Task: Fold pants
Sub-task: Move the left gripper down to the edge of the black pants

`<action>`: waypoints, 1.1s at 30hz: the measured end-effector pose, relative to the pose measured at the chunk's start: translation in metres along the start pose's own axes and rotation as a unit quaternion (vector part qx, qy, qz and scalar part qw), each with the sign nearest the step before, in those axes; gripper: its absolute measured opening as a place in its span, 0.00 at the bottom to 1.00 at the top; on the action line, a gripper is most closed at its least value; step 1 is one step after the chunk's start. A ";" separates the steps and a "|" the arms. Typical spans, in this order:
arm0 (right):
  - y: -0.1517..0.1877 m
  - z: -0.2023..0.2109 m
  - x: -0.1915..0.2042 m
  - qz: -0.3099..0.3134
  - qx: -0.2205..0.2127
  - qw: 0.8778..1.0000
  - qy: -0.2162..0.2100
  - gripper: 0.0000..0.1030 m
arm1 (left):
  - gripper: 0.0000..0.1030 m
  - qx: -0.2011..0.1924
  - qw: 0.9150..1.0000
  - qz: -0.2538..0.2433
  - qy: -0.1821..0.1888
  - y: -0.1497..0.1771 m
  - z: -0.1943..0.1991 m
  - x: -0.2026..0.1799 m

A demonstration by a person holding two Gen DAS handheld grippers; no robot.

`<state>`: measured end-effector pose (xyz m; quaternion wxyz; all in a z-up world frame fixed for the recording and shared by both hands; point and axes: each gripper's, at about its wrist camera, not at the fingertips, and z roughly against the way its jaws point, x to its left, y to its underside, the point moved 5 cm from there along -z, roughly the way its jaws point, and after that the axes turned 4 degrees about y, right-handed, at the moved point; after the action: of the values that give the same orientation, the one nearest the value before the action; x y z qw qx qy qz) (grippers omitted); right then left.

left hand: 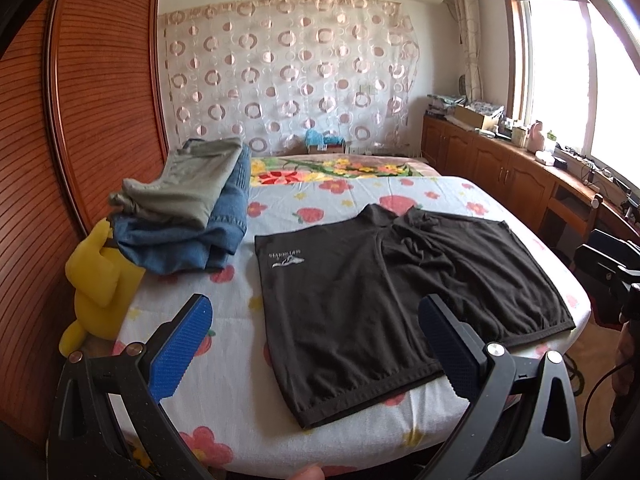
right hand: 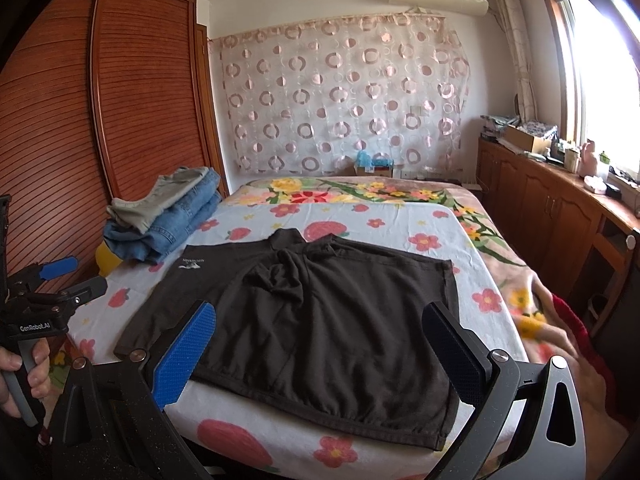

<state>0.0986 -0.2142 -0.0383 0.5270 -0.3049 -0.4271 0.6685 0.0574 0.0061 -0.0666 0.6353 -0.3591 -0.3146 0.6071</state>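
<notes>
A pair of dark brown shorts [left hand: 384,292] lies spread flat on the flowered bed sheet [left hand: 224,320], waistband toward me, a small white logo on the left leg. It also shows in the right wrist view [right hand: 332,328]. My left gripper [left hand: 316,316] is open and empty, hovering above the near edge of the shorts. My right gripper [right hand: 320,324] is open and empty, above the waistband. The left gripper also shows at the left edge of the right wrist view [right hand: 60,276].
A stack of folded pants, grey on blue jeans [left hand: 188,208], sits at the bed's far left beside a yellow plush toy [left hand: 100,284]. A wooden wardrobe [left hand: 80,120] stands to the left. Low wooden cabinets [left hand: 500,164] run along the right under the window.
</notes>
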 end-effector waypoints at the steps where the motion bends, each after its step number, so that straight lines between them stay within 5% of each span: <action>1: 0.001 -0.002 -0.001 0.001 0.004 1.000 0.001 1.00 | 1.00 0.001 1.000 0.000 0.000 0.001 0.000 0.001; 23: 0.023 -0.026 0.003 0.026 0.119 0.993 -0.003 0.99 | 1.00 0.074 0.997 0.016 0.003 0.041 -0.035 0.030; 33: 0.019 -0.003 -0.001 0.031 0.145 0.989 -0.004 0.99 | 1.00 0.093 0.995 0.025 0.010 0.059 -0.036 0.045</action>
<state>0.0929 -0.2156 -0.0567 0.5430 -0.2356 -0.3184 0.7404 0.0581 0.0485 -0.1378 0.6535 -0.3121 -0.2415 0.6459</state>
